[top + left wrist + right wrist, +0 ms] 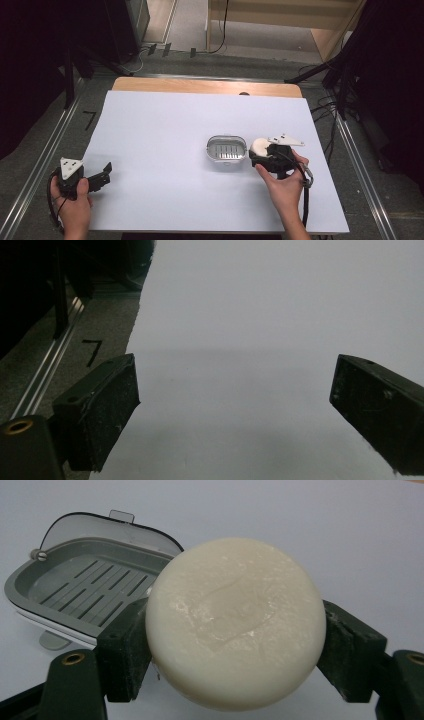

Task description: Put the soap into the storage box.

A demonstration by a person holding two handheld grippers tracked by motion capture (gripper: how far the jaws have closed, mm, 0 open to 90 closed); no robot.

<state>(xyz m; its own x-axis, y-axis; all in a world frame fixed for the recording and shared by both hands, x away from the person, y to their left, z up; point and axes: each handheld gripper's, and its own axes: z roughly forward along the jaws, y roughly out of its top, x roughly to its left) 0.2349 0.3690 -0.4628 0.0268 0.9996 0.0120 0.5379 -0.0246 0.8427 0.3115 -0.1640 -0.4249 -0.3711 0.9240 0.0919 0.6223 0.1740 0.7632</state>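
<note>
- White table [165,150] with dark floor all round, pretty bare setup
- Soap [235,622] is picked up already, pinched between the right gripper [235,645] jaws, pads tight on both its sides
- Soap sits just right of the open soap box [227,148], not in it yet, so dropping it onto the slotted tray is what's left
- Right hand [285,182] points its gripper left toward the box
- Left gripper [235,405] idles at the table's near left corner, jaws spread wide, nothing between them
</note>
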